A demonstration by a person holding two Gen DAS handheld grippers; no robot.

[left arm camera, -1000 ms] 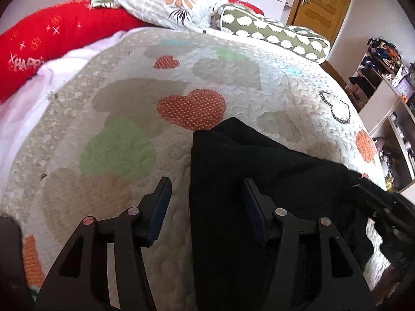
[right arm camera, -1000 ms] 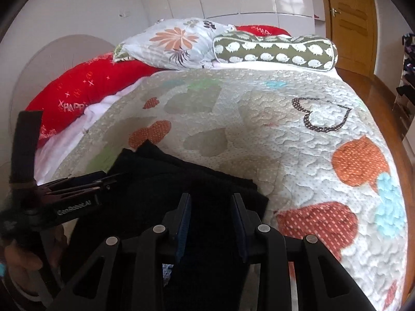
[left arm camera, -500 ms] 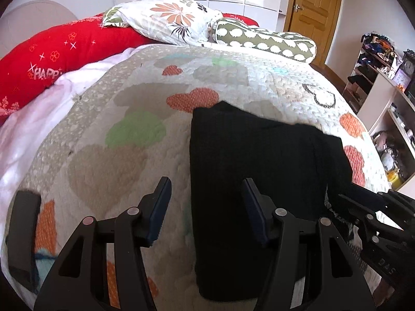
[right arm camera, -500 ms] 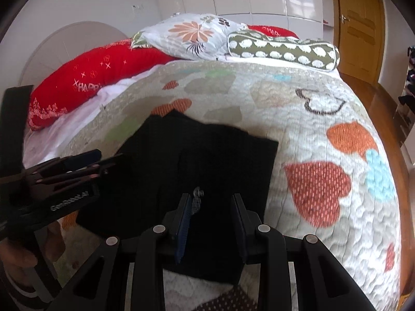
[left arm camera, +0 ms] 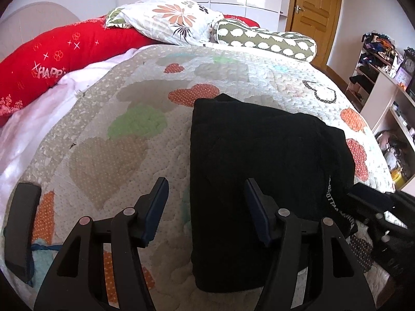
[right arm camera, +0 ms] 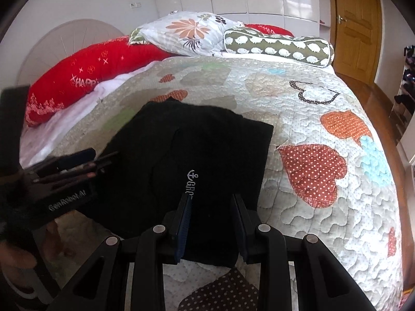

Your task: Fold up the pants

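The black pants (left arm camera: 259, 160) lie folded into a flat rectangle on the heart-patterned quilt (left arm camera: 124, 140); they also show in the right wrist view (right arm camera: 202, 142), with a small white anchor logo on top. My left gripper (left arm camera: 205, 194) is open and empty, hovering above the pants' near left edge. My right gripper (right arm camera: 212, 204) is open with a narrower gap, empty, above the pants' near edge. Each gripper shows at the side of the other's view.
A red cushion (left arm camera: 59, 59), a floral pillow (left arm camera: 176, 18) and a green bolster (left arm camera: 264, 41) lie at the head of the bed. A wooden door (left arm camera: 316, 2) and cluttered shelves (left arm camera: 376, 59) stand to the right. A dark phone-like object (left arm camera: 20, 230) lies at the quilt's left edge.
Both grippers have pulled back and up from the pants, so the whole folded rectangle now shows. The right gripper's jaws have widened slightly. The pants lie still.
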